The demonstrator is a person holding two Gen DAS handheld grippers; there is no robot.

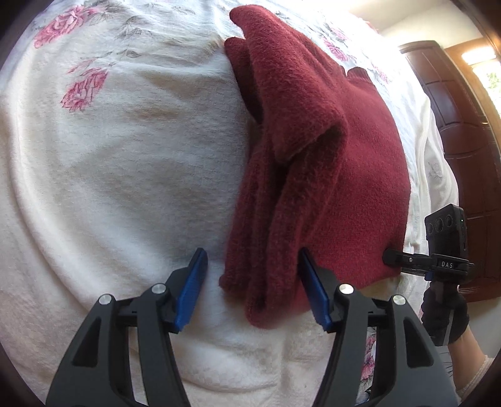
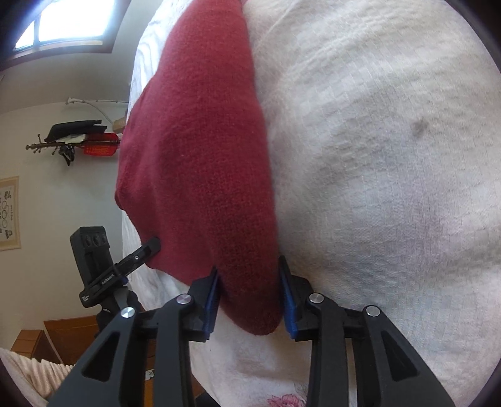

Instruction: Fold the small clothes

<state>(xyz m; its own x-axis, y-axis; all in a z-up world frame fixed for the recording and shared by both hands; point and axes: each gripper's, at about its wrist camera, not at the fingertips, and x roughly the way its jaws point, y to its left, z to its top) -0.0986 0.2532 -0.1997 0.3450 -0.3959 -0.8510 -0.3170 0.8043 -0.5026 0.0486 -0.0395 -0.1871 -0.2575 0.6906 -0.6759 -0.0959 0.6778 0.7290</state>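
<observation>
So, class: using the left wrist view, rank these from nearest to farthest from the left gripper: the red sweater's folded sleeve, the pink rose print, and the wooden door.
1. Folded sleeve of the red sweater: between the open jaws of the left gripper.
2. Pink rose print: upper left on the white blanket.
3. Wooden door: far right, beyond the bed.

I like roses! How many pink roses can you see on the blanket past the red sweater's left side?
2: one rose at the blanket's top left, another rose just below it. More may hide under the red sweater.
</observation>
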